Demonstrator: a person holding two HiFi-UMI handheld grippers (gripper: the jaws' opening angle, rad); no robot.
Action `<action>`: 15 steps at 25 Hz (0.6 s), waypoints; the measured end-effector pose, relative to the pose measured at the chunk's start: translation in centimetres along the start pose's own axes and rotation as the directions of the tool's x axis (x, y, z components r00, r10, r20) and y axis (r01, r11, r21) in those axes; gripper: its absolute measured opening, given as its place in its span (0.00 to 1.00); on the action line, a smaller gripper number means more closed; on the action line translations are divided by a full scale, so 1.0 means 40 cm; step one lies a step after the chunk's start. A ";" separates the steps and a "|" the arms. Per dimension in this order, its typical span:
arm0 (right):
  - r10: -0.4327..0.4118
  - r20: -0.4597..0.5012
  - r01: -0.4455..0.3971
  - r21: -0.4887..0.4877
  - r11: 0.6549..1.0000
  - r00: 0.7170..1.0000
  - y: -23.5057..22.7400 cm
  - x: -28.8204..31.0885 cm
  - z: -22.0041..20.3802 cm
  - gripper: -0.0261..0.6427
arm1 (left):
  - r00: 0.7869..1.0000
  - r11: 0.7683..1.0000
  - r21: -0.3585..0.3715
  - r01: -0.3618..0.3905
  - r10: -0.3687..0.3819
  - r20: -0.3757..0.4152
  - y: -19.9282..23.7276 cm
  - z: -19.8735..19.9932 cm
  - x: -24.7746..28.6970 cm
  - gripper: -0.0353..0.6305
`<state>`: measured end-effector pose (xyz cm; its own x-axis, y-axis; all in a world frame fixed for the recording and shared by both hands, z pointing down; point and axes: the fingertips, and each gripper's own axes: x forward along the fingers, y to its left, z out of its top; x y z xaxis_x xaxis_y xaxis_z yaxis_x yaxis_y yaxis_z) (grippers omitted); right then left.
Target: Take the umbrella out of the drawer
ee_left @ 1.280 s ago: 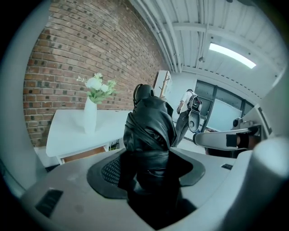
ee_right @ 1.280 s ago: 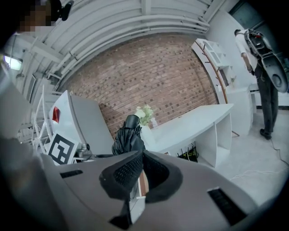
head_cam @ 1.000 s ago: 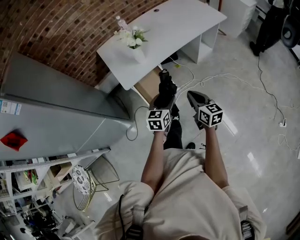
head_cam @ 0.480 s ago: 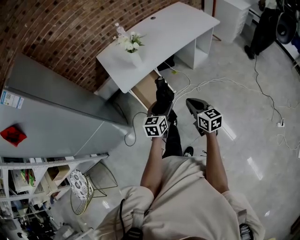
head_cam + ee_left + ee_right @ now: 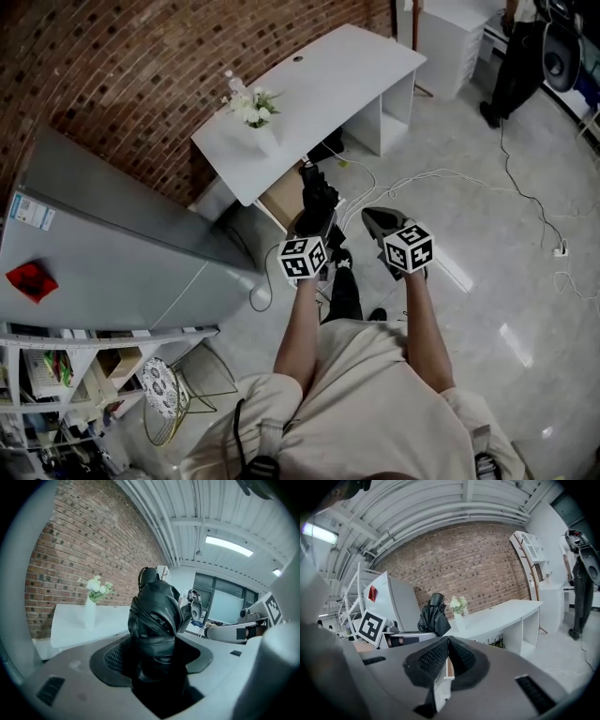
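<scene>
The left gripper (image 5: pixel 314 223) has its fingers (image 5: pixel 115 659) clamped on a black folded umbrella (image 5: pixel 157 613), which fills the space between them. The fingers stand wide because the bundle of fabric is thick. In the left gripper view the umbrella rises from the fingers, its creased fabric is wrapped by a band, and a rounded black end is on top.

In the head view the umbrella is held in the air in front of a long white desk surface (image 5: pixel 328 89). It is out of the light brown open drawer (image 5: pixel 284 194), which sticks out under the near edge of this surface, just beside the umbrella. On the surface stands a white vase with white flowers (image 5: pixel 253 111).

The right gripper (image 5: pixel 373 217) is beside the left one, apart from it, and it holds nothing. In the right gripper view its fingers (image 5: pixel 433 658) are together, their tips meeting, with only a thin gap lower down.

A large grey cabinet (image 5: pixel 103 248) stands at the left of the desk against a red brick wall (image 5: pixel 122 66). White cables (image 5: pixel 450 173) lie on the shiny grey floor (image 5: pixel 487 300). At the top right, a person in dark clothes (image 5: pixel 511 66) stands near a white unit.
</scene>
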<state>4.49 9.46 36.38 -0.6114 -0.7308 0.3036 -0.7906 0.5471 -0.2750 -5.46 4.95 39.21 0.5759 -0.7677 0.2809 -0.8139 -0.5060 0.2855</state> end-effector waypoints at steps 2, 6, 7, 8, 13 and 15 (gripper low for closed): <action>0.001 0.007 -0.001 -0.001 1.000 1.000 -0.006 -0.006 0.008 0.14 | 1.000 1.000 0.021 -0.012 0.012 0.007 -0.001 0.015 0.005 0.45; -0.014 0.025 0.014 0.017 1.000 1.000 -0.022 -0.019 0.018 0.14 | 1.000 0.999 0.044 -0.025 0.025 0.017 -0.004 0.028 0.004 0.45; -0.016 0.028 0.016 0.025 1.000 0.999 -0.022 -0.021 0.017 0.14 | 1.000 0.999 0.048 -0.026 0.025 0.017 -0.005 0.026 0.000 0.45; -0.018 0.030 0.017 0.031 0.999 0.999 -0.021 -0.022 0.014 0.14 | 1.000 0.998 0.051 -0.026 0.026 0.016 -0.005 0.022 -0.004 0.45; -0.030 -0.011 0.030 -0.008 1.000 0.999 -0.012 -0.015 -0.007 0.14 | 0.999 0.999 0.039 -0.031 0.030 0.020 -0.006 0.000 -0.023 0.45; -0.024 -0.014 0.024 -0.015 1.000 1.000 -0.003 -0.013 -0.011 0.14 | 0.999 0.999 0.034 -0.034 0.034 0.018 -0.005 -0.013 -0.032 0.45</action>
<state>4.88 9.96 36.65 -0.5928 -0.7378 0.3227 -0.8052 0.5358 -0.2540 -5.99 6.22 39.26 0.5465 -0.7914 0.2739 -0.8354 -0.4923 0.2446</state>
